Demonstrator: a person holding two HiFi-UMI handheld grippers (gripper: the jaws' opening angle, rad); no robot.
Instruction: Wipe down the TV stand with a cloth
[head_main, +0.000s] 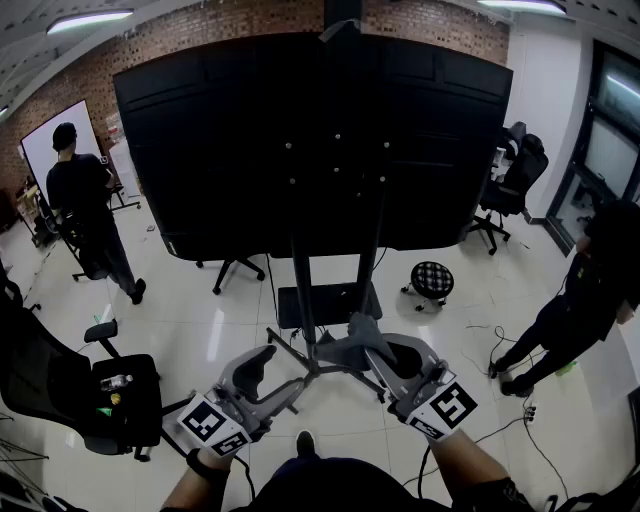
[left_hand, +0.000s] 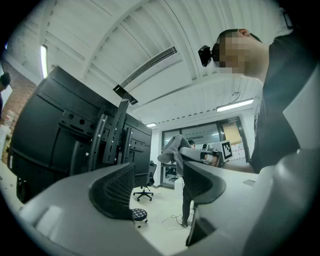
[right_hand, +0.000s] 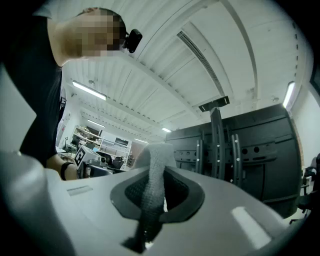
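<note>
While I hold both grippers low in front of the TV stand (head_main: 303, 290), my right gripper (head_main: 392, 358) has its jaws clamped on the grey cloth (right_hand: 154, 180), near the stand's base. My left gripper (left_hand: 159, 186) has its jaws narrowly apart and empty.

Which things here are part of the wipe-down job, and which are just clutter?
Job:
- grey cloth, clamped in the right gripper
- TV stand, carrying the TV
- left gripper, open and empty

Lying about:
- round stool
- office chair
- whiteboard
- bottle on the near chair
</note>
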